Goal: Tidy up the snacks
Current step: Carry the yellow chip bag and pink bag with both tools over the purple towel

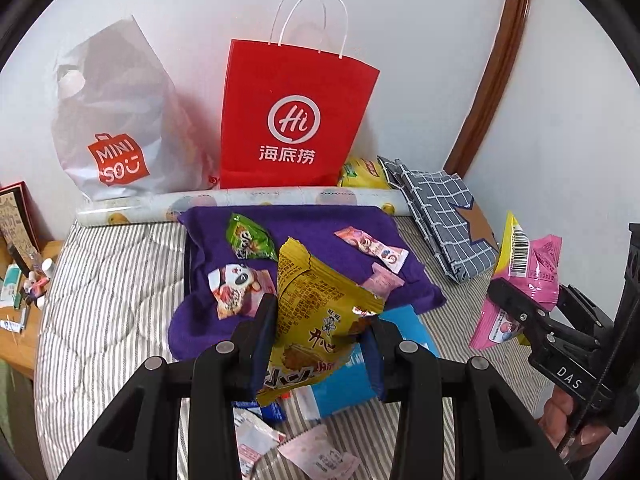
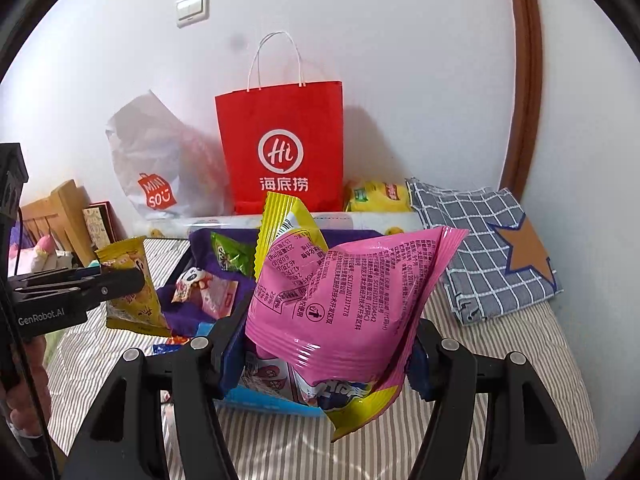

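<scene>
Striped bed (image 1: 100,300), red paper bag (image 1: 292,120) behind: left tool (image 1: 316,344) pinching yellow snack packet (image 1: 316,304), right tool (image 2: 328,352) clamping pink snack packet (image 2: 344,296); slippery film, could slide free.

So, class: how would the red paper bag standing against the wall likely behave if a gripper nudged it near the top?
The red paper bag stands tall on a narrow base on soft bedding, so it would probably tip. Its creased paper sides look light and likely to buckle. The wall behind should stop a backward fall.

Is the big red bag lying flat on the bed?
No, the red paper bag stands upright against the white wall with its white handles sticking up.
</scene>
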The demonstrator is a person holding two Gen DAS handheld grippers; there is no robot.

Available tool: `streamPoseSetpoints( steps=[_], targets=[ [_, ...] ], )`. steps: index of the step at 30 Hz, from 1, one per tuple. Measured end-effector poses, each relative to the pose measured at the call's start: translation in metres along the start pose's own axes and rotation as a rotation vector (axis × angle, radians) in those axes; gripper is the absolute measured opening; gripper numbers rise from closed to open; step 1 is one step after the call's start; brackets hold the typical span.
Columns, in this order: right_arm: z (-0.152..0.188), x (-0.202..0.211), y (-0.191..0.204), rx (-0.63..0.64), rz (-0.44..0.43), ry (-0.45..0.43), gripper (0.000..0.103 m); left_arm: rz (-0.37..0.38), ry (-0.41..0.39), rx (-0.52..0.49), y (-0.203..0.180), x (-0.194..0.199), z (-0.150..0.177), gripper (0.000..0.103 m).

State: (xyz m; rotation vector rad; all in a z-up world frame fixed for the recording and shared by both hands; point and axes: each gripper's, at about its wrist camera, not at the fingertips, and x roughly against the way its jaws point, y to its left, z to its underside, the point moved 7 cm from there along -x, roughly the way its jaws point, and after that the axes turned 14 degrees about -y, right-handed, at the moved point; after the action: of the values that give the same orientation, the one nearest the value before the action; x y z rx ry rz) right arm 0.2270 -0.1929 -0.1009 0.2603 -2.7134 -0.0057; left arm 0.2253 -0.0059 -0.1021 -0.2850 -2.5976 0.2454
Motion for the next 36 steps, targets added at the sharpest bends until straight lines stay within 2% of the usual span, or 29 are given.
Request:
streamPoseSetpoints(
  steps=[19,36],
  targets=[
    [-0.020,-0.045,0.009,0.009,-0.037,0.004,0.064,-0.010,-0.035,-0.008,0.003,-0.024,-0.033,0.037],
    [-0.034,-0.089,0.005,-0.008,-0.048,0.016,0.064,-0.004,-0.022,-0.015,0.005,-0.066,-0.050,0.037]
  ],
)
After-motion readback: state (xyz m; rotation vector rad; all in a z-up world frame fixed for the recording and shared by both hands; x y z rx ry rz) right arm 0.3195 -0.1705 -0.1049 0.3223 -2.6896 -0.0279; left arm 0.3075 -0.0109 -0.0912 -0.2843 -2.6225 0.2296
